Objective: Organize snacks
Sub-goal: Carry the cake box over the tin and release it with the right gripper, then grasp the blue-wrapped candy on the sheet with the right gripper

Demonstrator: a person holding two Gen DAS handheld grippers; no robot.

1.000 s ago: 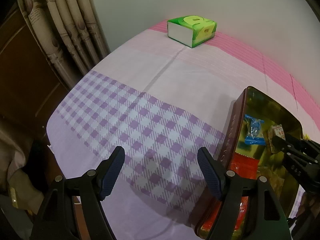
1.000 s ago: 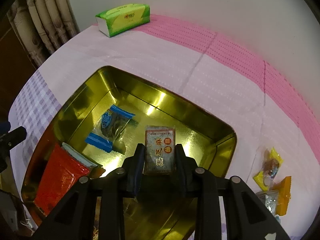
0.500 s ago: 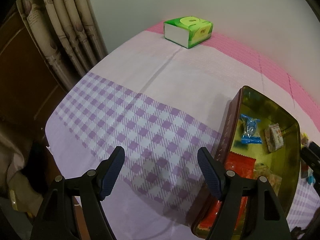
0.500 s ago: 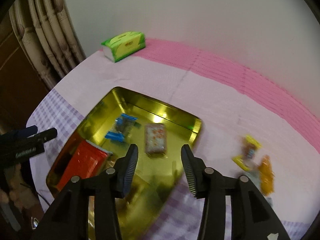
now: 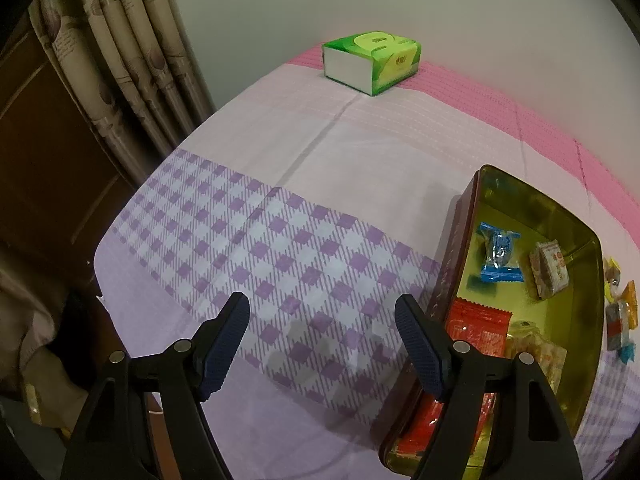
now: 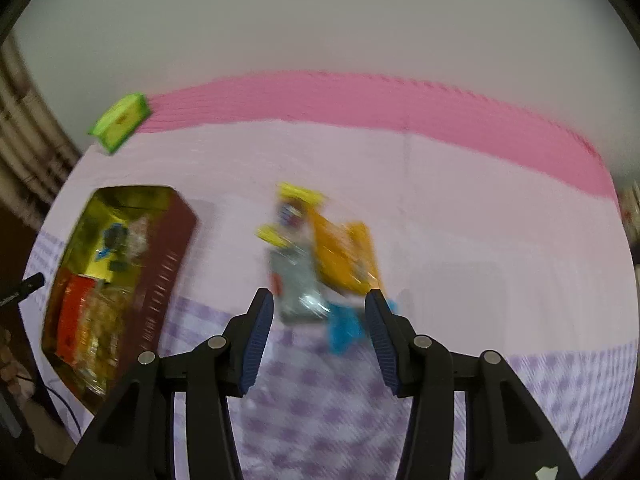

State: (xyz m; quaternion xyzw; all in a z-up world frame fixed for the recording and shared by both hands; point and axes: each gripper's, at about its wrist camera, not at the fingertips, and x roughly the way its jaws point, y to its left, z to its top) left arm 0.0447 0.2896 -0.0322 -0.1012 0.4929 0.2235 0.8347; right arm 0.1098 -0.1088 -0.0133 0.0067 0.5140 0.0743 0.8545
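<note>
A gold-lined tin with dark red walls sits on the cloth, and shows at the left of the right wrist view. It holds a blue-wrapped candy, a brown snack bar, a red packet and more snacks. Loose snacks lie right of the tin: an orange packet, a silver one, a yellow-wrapped candy and a blue piece. My right gripper is open and empty just in front of them. My left gripper is open and empty over the checked cloth, left of the tin.
A green tissue box stands at the far edge by the wall, and also shows in the right wrist view. Curtains and a brown cabinet are at the left. The cloth's left edge drops off.
My right gripper let go of the brown snack bar in the tin, opened, pulled back and swung right to the loose snacks. The left gripper rose slightly.
</note>
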